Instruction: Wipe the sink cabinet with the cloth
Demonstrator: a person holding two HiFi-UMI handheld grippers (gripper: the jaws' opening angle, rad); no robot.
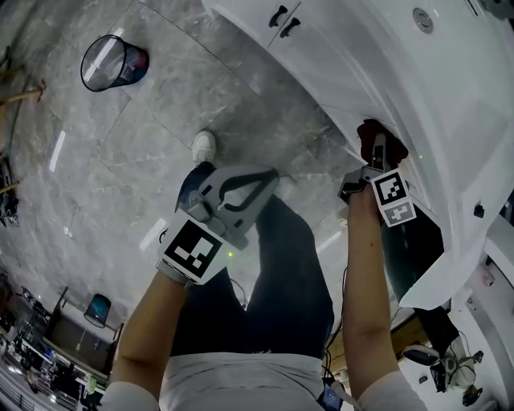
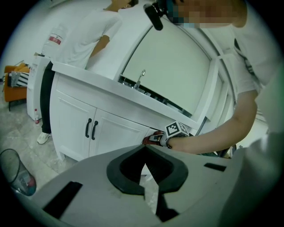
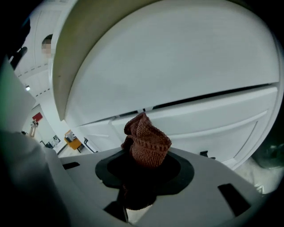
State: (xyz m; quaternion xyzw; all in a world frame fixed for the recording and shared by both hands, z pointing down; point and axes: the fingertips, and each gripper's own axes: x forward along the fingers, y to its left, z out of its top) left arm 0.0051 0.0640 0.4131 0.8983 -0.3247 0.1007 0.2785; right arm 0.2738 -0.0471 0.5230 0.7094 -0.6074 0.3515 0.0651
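On the right gripper (image 3: pixel 144 174) the fingers pinch the cloth (image 3: pixel 147 142), a reddish-brown knit bunched into a short wad. The fingers of the left gripper (image 2: pixel 145 176) are pressed together with nothing between them, and it hangs to the left, well apart from the work. The cloth's long axis runs along the right gripper's own line. Its free end points away from the fingers at the white front of the sink cabinet (image 3: pixel 177 75), at the cabinet's right part, right of the two dark door handles (image 1: pixel 283 18). Whether the tip touches the panel I cannot tell (it is very near at least).

Only a small wad stands ahead of the fingers. A hard push would likely flatten it, and the fingers themselves might then scrape the paint. A sideways drag could also tug the knit out of the pinch, since the panel's seam gives it an edge to catch on. With so little cloth ahead of the fingers, each pass would probably clean only a narrow strip.
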